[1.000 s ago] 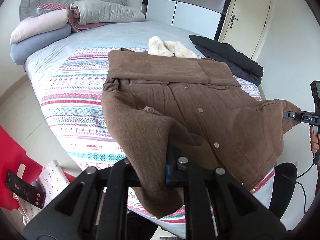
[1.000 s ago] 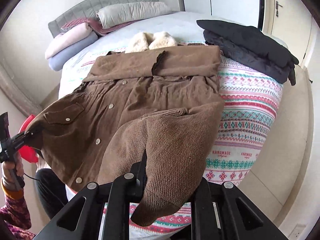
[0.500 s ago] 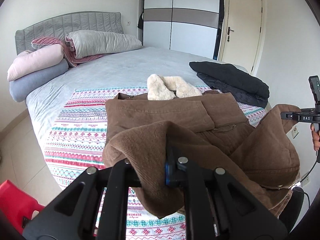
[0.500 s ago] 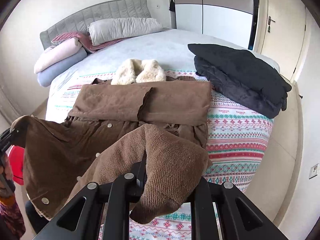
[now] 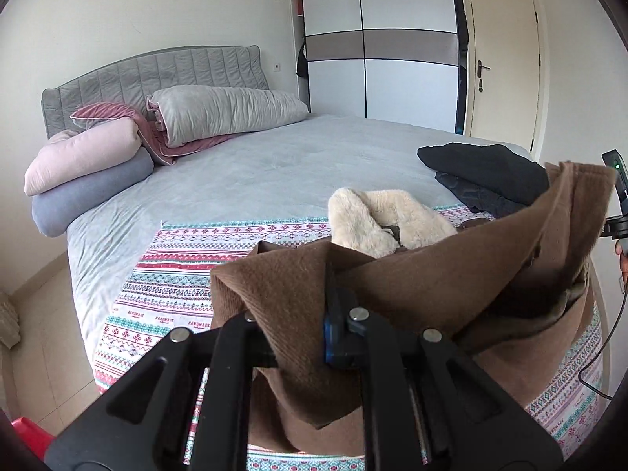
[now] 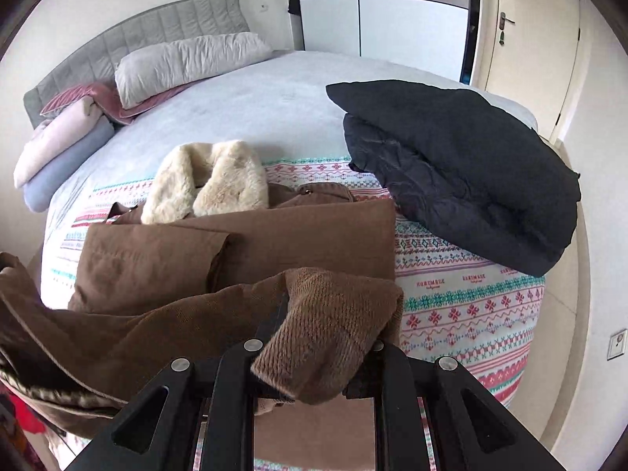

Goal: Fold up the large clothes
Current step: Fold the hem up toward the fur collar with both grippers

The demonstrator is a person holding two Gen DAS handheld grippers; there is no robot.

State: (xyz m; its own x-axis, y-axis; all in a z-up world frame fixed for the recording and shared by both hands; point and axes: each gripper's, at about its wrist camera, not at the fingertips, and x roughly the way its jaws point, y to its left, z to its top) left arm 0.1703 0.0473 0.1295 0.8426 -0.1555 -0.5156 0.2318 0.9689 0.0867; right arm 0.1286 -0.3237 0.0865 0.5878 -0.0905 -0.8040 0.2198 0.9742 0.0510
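Both the left gripper [image 5: 310, 314] and right gripper [image 6: 314, 337] pinch the hem of the brown corduroy coat [image 6: 243, 243], lifted above the patterned blanket [image 6: 471, 306]; grey bed [image 5: 274, 165] beyond lies bare.

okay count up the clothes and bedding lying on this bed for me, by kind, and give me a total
Brown coat with cream fur collar: 1
Dark folded garments, stacked: 2
Patterned blanket: 1
Pillows at the headboard, pink and blue-grey: 2
Folded quilts, grey and maroon: 2
Total: 8
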